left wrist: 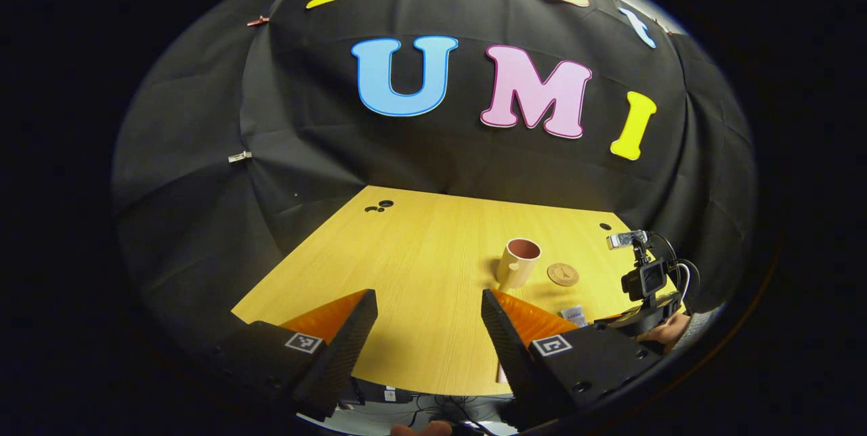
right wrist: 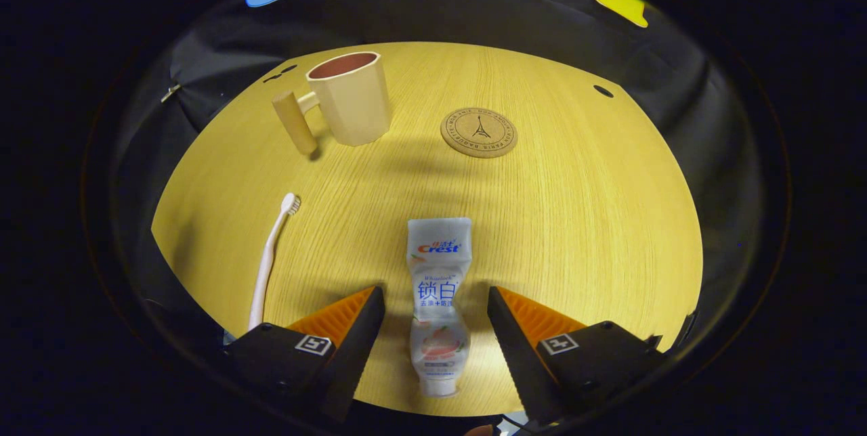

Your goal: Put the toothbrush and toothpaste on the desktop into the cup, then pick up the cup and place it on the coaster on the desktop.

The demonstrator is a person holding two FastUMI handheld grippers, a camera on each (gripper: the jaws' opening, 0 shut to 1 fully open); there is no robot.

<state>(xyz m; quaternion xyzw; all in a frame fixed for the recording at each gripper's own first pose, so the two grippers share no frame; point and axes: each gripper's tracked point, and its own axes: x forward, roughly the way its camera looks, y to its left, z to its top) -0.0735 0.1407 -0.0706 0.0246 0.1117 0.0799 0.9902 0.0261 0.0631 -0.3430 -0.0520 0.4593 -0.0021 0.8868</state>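
While the right gripper hangs spread astride a white, crumpled toothpaste tube, cap nearest, not gripping it, white toothbrush left of tube, cream cup with peg handle beyond toothbrush, round cork coaster beyond tube, left gripper spread, holding nothing, over desk

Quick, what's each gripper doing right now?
Left gripper: open, holding nothing, above the table.
Right gripper: open, fingers either side of the toothpaste, not gripping it.
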